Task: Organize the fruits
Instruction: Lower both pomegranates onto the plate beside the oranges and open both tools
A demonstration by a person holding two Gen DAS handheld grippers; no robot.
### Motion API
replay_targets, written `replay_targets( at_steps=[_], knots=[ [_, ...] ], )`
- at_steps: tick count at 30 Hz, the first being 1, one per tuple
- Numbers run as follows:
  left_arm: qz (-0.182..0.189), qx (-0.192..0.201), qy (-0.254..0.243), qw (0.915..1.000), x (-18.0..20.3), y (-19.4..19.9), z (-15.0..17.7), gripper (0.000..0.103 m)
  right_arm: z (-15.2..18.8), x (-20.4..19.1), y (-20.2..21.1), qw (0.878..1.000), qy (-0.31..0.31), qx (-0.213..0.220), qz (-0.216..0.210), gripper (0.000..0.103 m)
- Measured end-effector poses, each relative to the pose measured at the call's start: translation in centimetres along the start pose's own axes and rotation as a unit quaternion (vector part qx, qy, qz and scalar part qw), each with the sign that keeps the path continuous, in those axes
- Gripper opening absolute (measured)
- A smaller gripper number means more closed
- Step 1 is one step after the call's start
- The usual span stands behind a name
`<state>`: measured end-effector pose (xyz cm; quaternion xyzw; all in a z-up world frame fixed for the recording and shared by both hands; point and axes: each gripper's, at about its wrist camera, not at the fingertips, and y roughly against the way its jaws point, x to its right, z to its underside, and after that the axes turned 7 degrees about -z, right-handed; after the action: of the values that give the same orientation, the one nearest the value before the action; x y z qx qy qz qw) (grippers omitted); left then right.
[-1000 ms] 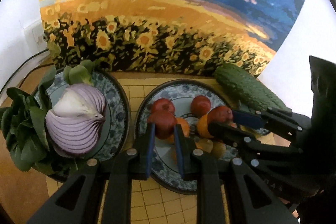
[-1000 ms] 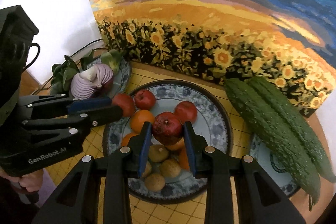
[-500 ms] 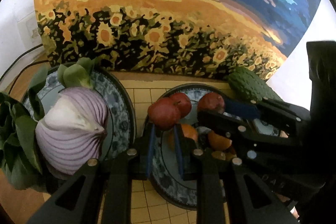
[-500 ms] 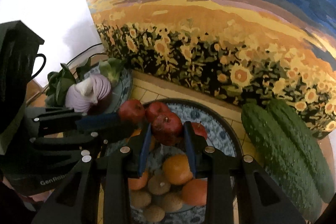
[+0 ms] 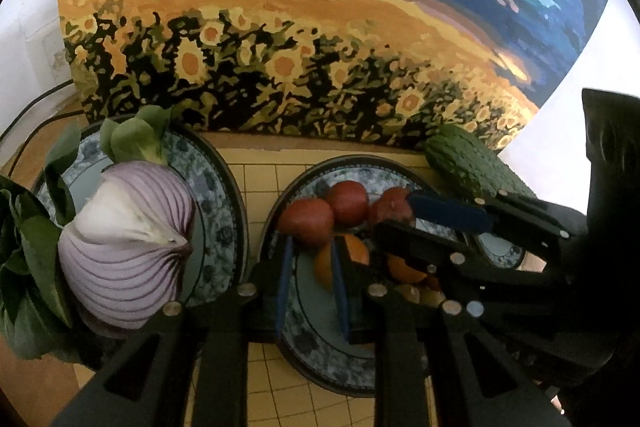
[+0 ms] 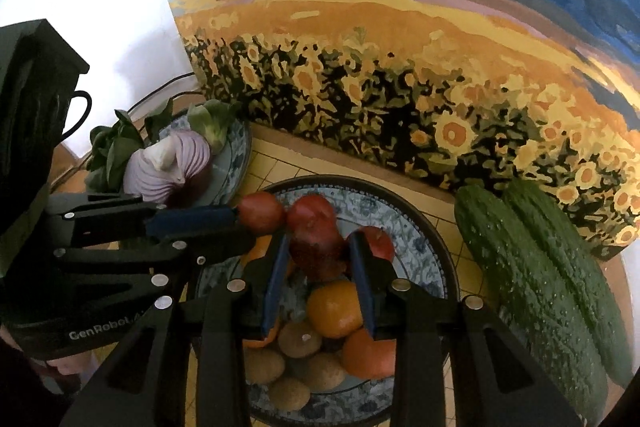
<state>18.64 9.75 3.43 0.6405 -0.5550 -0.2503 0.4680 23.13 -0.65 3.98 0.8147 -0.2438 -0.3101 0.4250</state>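
Only readable thing here is the white "GenRobot.A" lettering on the black body of the left gripper (image 6: 240, 227), down low on its side in the right wrist view. The end of the word gets cut off by the other gripper's frame in front of it, so whatever comes after that "A" I can't make out. Nothing else has text: no stickers on the fruit, no writing on the plates. The left wrist view has no lettering I can read at all.
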Motion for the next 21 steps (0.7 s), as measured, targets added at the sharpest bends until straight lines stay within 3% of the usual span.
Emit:
replay_targets(
  at_steps=[6,11,21],
  knots=[
    [0.006,-0.004,0.006,1.0000,-0.1,0.2,0.6,0.021,0.2,-0.2,0.3,1.000,-0.001,0.000,0.011,0.038],
    [0.009,-0.008,0.010,0.9999,-0.1,0.3,1.0,0.029,0.6,0.0,0.7,1.000,-0.013,0.005,0.010,0.038],
    [0.011,-0.006,0.000,0.9999,0.0,0.4,1.2,0.029,0.9,-1.5,1.8,1.000,0.014,0.025,0.000,0.016]
  ],
)
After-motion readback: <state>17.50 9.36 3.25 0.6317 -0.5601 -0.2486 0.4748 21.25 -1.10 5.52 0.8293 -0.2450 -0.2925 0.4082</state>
